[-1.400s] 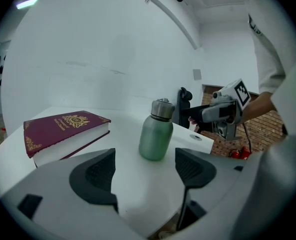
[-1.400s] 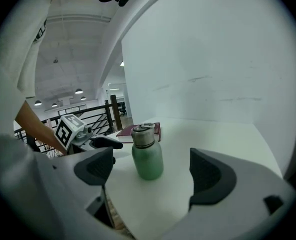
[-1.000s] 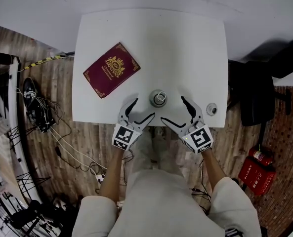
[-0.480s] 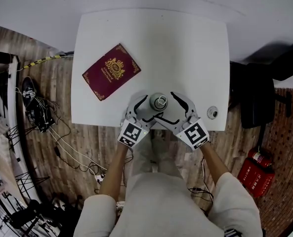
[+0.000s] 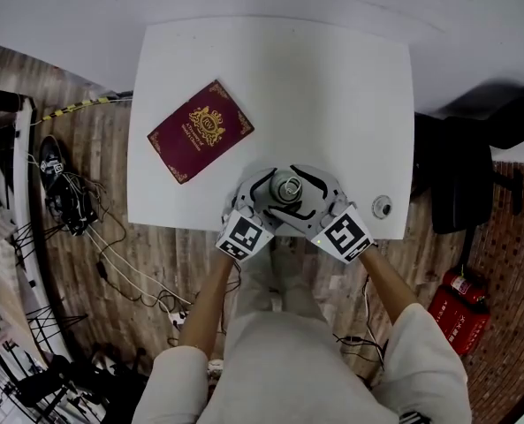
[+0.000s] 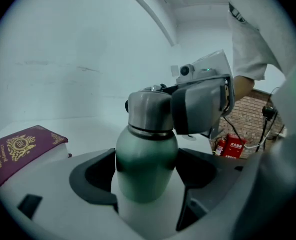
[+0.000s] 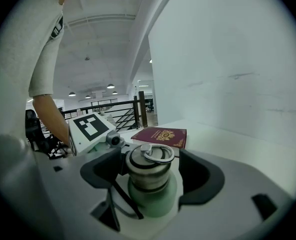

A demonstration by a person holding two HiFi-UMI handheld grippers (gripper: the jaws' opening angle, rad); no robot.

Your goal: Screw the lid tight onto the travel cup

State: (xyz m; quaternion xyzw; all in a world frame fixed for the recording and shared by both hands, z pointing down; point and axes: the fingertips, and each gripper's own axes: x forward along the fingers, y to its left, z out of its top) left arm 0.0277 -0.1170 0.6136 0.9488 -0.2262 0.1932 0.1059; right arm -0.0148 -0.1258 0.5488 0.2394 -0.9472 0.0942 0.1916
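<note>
- With the travel cup [image 6: 147,170] at lower centre of the head view, close to the near edge of the table [image 5: 332,87]: risks sliding it off under a sideways shove.
- Holds the cup's green body in the left gripper [image 6: 147,180], pads against both flanks as far as that view shows; risks the smooth wall spinning if held too lightly.
- Straddles the steel lid [image 7: 148,176] with the right gripper [image 7: 151,169], jaws just closing but not yet pressed on, with a gap at the right-hand pad; risks knocking the lid askew if twisted early.
- May cross-thread a tilted lid; cannot judge the seating.
- Crowds both grippers together; risks jaw fouling jaw mid-turn.
</note>
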